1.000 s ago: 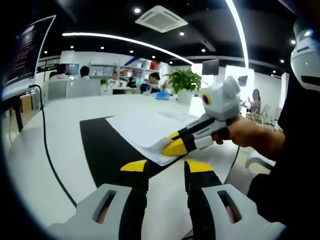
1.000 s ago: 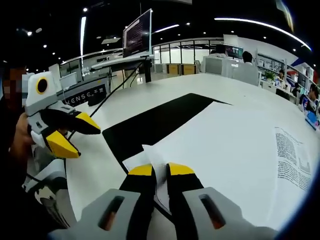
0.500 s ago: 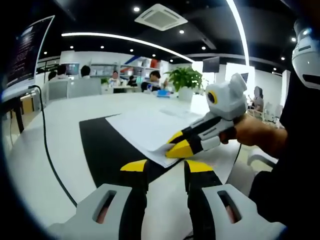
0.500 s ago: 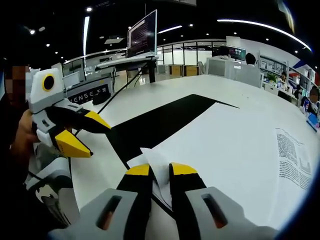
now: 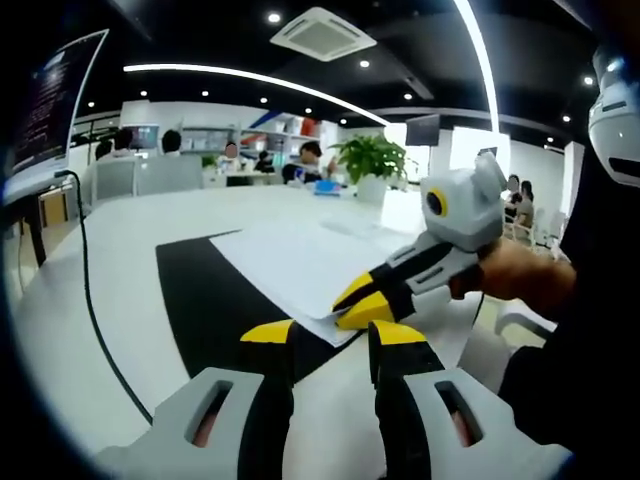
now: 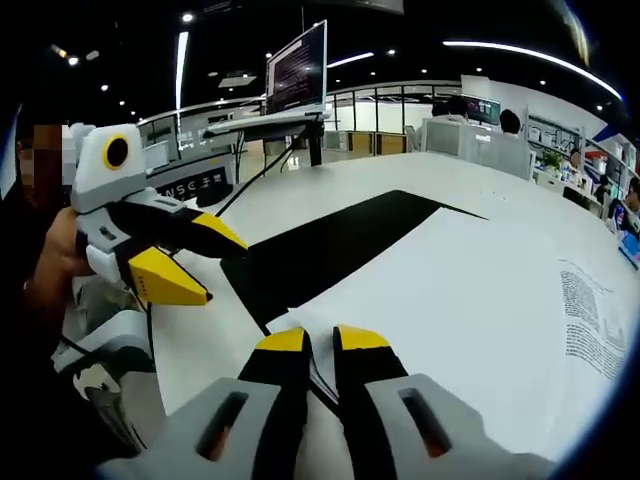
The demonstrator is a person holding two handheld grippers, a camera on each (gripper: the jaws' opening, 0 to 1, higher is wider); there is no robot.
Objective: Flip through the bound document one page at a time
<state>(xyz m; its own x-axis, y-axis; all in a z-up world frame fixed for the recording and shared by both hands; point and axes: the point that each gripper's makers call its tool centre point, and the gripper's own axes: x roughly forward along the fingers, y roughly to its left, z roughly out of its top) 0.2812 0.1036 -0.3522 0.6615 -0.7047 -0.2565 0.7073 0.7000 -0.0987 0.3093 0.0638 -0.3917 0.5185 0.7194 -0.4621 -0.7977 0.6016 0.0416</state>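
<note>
While both views share 1 white table, smooth and glossy, it carries 1 black mat, flat and matte, and 1 document of white sheets lying open on the mat, its near corner overhanging the mat edge toward the grippers.

1 black cable runs across the table on the left of the left gripper view. 1 monitor stands on a desk behind the table in the right gripper view; its text is too small to read. 1 potted plant stands at the far table end in the left gripper view. The right gripper view shows 1 block of printed text on the page near the right edge, blurred.

2 grippers, each grey plastic with black jaws and yellow wedge tips. Left gripper: jaws spread, nothing between them, hanging above the mat edge near the document corner. In the right gripper view it sits at left, held in a hand, jaws parted. Right gripper: jaws nearly together at the document's near corner; can't tell if a page is pinched. In the left gripper view it has tips slightly apart at the corner, touching the paper edge, held in a hand.
</note>
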